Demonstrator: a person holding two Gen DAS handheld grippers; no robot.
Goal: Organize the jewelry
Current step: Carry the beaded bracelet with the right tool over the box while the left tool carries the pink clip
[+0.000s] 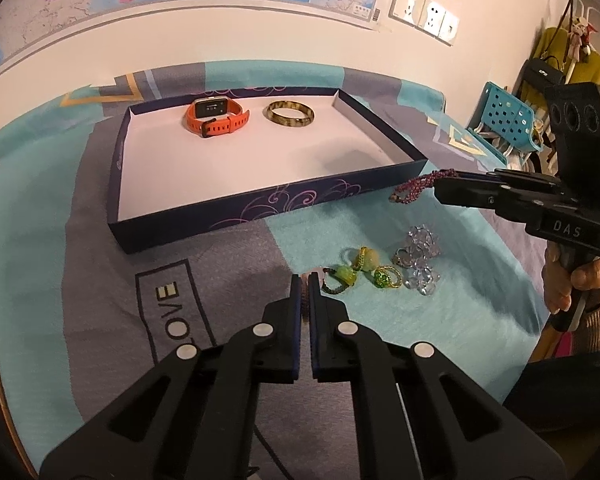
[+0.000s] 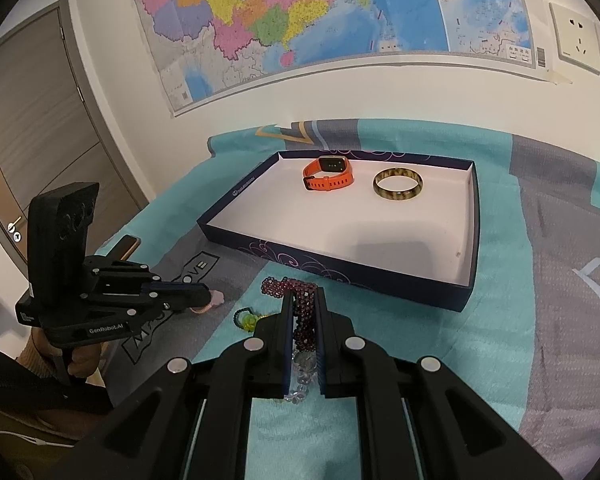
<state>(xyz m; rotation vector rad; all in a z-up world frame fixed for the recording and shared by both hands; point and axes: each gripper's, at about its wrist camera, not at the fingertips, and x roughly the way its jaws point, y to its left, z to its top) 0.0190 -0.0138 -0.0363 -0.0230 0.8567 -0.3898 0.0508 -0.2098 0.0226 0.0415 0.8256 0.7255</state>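
Dark-red beaded bracelet (image 2: 300, 312) clamped between right gripper (image 2: 304, 304) pads, near dark-blue cardboard tray (image 2: 340, 276); left gripper (image 1: 305, 284) closed on pink bead bracelet (image 2: 214, 302).

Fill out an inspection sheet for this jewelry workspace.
Surface: teal and grey patterned cloth.
Job's things: orange watch and mottled bangle in navy box lid; green rings and clear bead bracelet on cloth.
Clutter: nothing seen.
Grippers: right gripper shut on dark red bead bracelet; left gripper shut on pinkish bracelet.
Cables: nothing seen.
Surroundings: wall map, sockets, door.
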